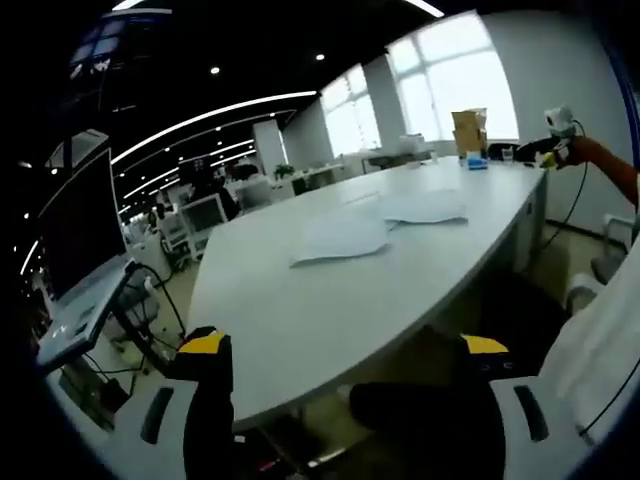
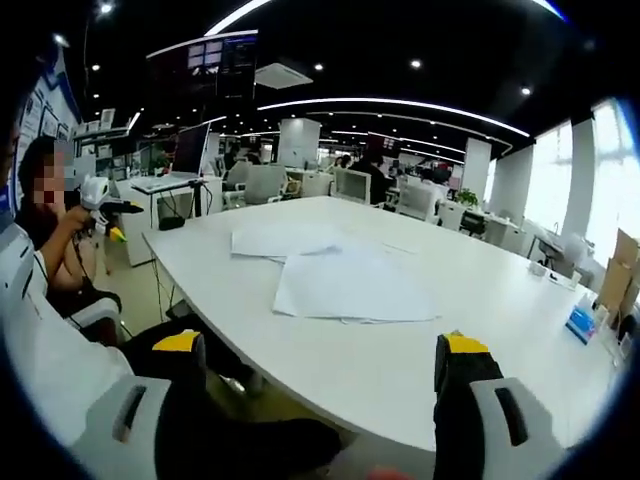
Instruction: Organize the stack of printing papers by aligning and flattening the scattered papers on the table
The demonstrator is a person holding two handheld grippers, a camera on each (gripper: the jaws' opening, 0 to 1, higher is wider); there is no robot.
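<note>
**Currently: papers loose on bench, both claws empty**

Scattered papers (image 2: 350, 285) lie in overlapping sheets mid-bench, unaligned, on the white bench (image 2: 520, 300). The left claw (image 1: 345, 365) is spread wide, off the near edge, holding nothing. The right claw (image 2: 320, 365) is likewise wide and empty, short of the papers. A cardboard box (image 1: 469, 130) stands at the far end.

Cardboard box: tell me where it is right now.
In the left gripper view the cardboard box stands at the table's far end by the windows, beyond the papers.
</note>
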